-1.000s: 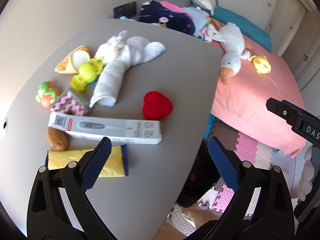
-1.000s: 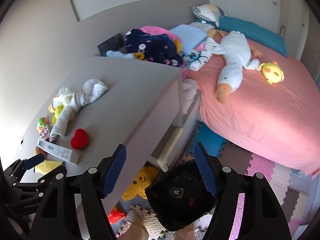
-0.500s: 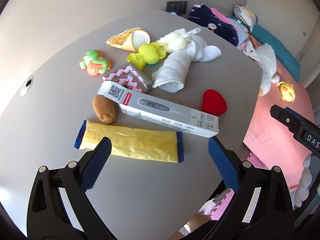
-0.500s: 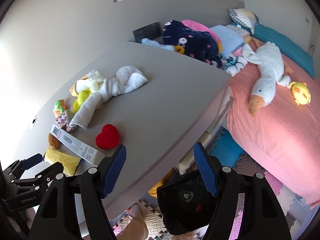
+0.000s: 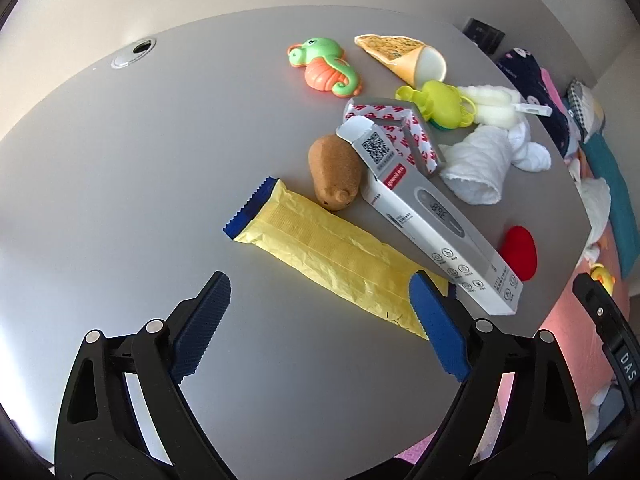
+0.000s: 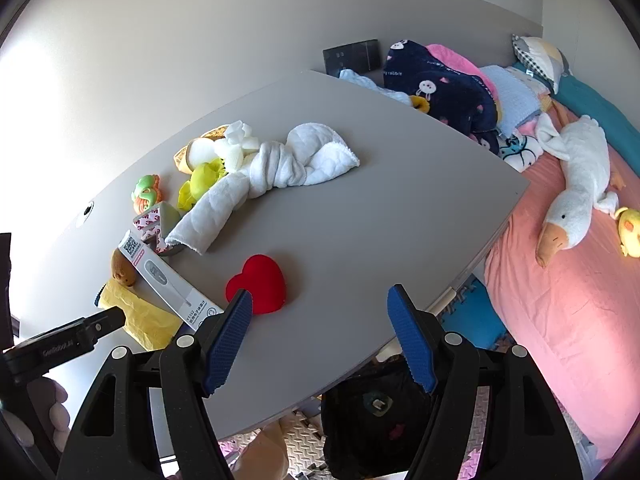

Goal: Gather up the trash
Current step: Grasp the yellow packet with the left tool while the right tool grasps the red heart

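Note:
A crumpled yellow wrapper (image 5: 332,256) with blue ends lies on the grey table (image 5: 120,184), its near end beside my left gripper's right pad. My left gripper (image 5: 320,320) points down over it, jaws closing, pads touching nothing. A white thermometer box (image 5: 432,216) lies against the wrapper, and a red-and-white printed wrapper (image 5: 392,128) sits behind the box. My right gripper (image 6: 320,336) hangs open and empty over the table's near edge, just right of a red heart (image 6: 258,284). The yellow wrapper (image 6: 136,312) and the box (image 6: 168,280) lie to its left.
Toys crowd the table's far part: a brown potato (image 5: 334,178), a green seahorse (image 5: 326,66), an ice-cream cone (image 5: 404,58), a yellow-green toy (image 5: 436,106) and a knotted white towel (image 6: 280,164). A black bag (image 6: 376,412) shows below the table edge. A pink bed (image 6: 560,300) stands at the right.
My left gripper has swung in over the table and rolled, bringing the yellow wrapper under its fingers, and its jaws have narrowed a little. My right gripper has moved over the table toward the red heart.

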`<state>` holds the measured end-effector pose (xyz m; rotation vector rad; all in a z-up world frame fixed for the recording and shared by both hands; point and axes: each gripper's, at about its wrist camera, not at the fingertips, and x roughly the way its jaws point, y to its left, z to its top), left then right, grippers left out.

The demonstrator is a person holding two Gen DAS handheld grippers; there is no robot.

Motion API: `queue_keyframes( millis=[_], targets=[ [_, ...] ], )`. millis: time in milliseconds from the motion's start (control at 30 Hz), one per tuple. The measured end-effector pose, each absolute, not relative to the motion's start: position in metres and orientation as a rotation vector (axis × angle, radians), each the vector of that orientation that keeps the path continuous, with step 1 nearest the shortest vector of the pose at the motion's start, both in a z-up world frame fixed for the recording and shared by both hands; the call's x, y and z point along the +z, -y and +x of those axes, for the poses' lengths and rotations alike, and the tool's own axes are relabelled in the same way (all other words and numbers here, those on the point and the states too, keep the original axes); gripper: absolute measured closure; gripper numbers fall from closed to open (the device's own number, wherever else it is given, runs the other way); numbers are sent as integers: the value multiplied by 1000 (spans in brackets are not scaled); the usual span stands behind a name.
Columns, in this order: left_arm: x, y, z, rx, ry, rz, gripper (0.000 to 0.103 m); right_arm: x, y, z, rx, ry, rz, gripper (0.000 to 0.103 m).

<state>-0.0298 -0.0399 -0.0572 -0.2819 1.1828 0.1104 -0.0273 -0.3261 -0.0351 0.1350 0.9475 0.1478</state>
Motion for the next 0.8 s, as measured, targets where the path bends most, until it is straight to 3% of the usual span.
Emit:
queue_keyframes(
  millis=[200, 433, 800],
  targets=[
    [-66, 43, -18, 158, -1207, -323, 17, -39, 325, -21, 162, -953, 135, 32],
    [-71, 45, -7, 162, -1207, -262, 29, -39, 320, -17, 192, -925, 118, 32],
    [-73, 42, 3, 104, -1188, -66, 57, -61, 298, -3, 261, -985, 91, 32]
  ],
)
